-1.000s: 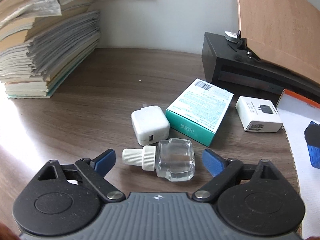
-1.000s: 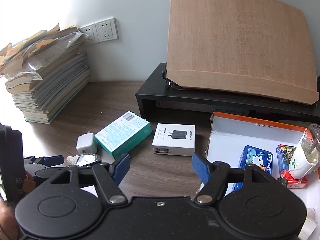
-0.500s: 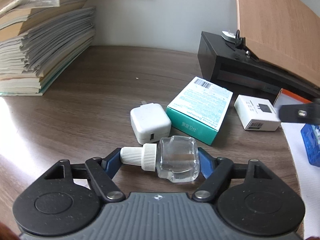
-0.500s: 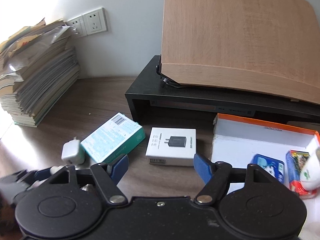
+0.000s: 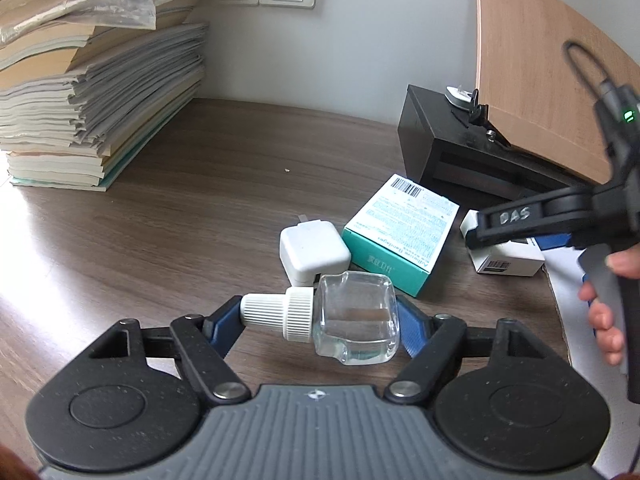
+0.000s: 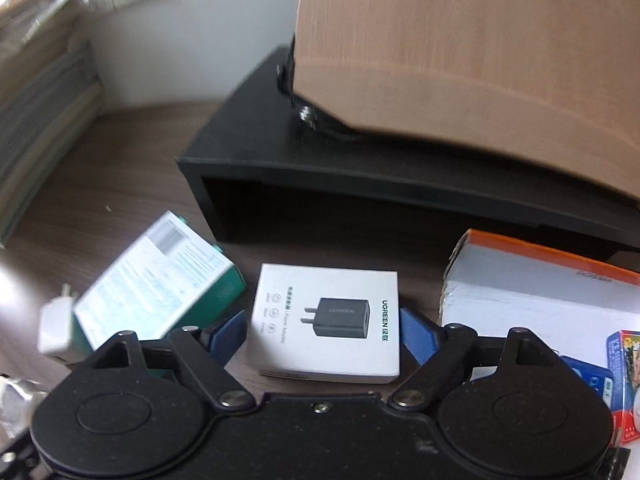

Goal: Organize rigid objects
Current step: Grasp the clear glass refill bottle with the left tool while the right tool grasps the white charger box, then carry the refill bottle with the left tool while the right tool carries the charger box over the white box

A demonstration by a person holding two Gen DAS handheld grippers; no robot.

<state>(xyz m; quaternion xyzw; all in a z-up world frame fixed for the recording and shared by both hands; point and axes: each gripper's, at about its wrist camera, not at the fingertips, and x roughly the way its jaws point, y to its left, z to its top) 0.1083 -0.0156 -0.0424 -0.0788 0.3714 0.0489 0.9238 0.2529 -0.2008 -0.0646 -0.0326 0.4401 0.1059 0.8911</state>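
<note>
Holding bottle point(image 5: 338, 322) sideways in left gripper point(image 5: 320, 320) jaws; right gripper point(image 6: 322, 334) jaws, just widened, straddle charger box point(image 6: 326, 322) for pickup.

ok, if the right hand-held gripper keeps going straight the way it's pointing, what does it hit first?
Most likely the white charger box. The right hand-held gripper has just been opening; the box lies between its blue fingers, apparently untouched. Depth is hard to judge, but nothing else sits in that line.

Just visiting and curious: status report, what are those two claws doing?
Left gripper shut on glass bottle. Right gripper open, astride white charger box, jaws just widened. Teal box close beside.
</note>
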